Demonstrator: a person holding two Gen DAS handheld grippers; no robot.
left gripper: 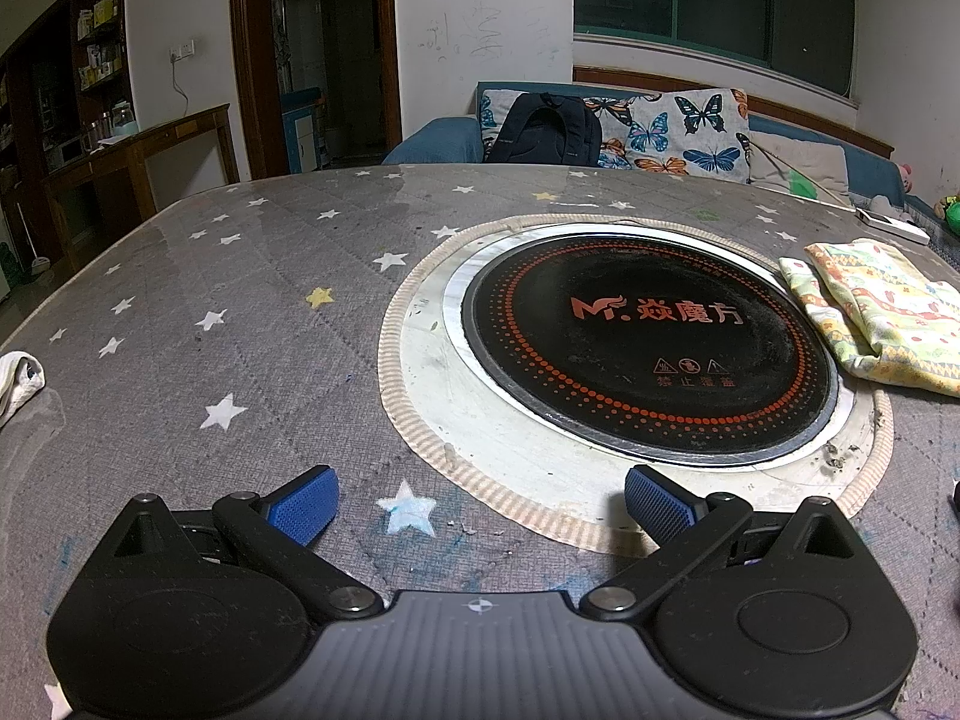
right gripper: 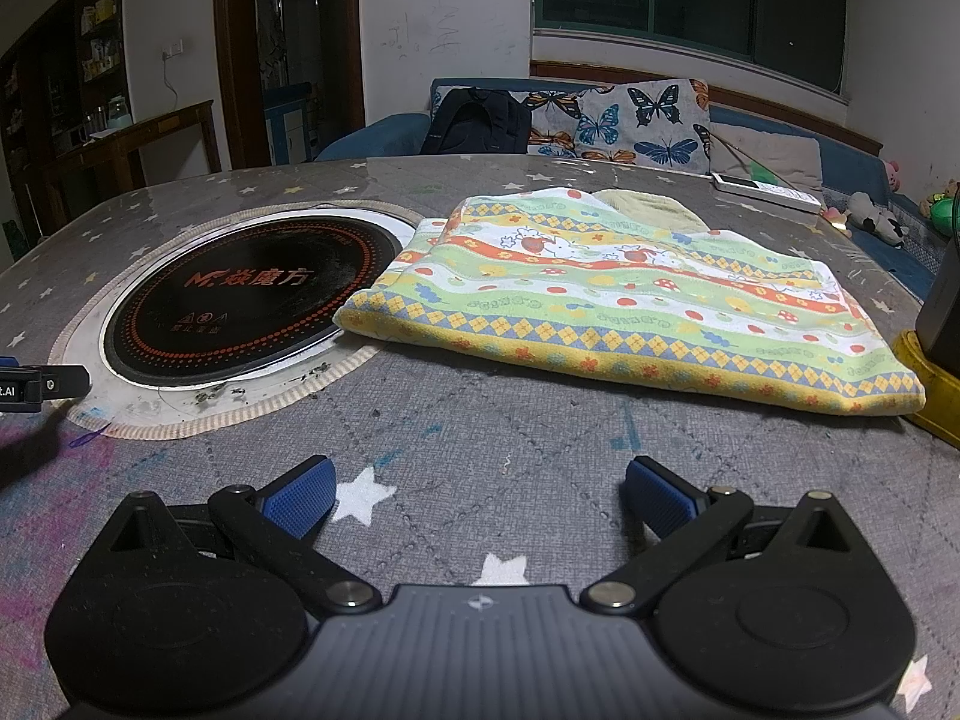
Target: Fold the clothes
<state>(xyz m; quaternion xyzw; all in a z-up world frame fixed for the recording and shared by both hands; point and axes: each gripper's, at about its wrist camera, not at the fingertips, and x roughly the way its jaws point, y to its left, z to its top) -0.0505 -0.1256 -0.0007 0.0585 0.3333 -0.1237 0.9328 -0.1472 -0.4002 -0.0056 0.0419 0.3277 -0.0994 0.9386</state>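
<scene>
Grey quilted star-print tablecloth [right gripper: 480, 438] covers the whole table, under a glossy clear sheet by the look of it. Left gripper [left gripper: 480, 501] hovers low with its blue ribbed pads spread wide, nothing between them; right gripper [right gripper: 477, 495] is the same, wide apart and empty. Just ahead of the right one lies the folded garment [right gripper: 630, 306], soft cotton with yellow, green and orange cartoon stripes, long axis running left-right, folded edge facing the gripper. Its left corner overlaps the rim of a round black induction cooktop [left gripper: 648, 342] set into the table. Behind: sofa, butterfly-print cushion [left gripper: 678, 132], black backpack [left gripper: 546, 129], dark window.
</scene>
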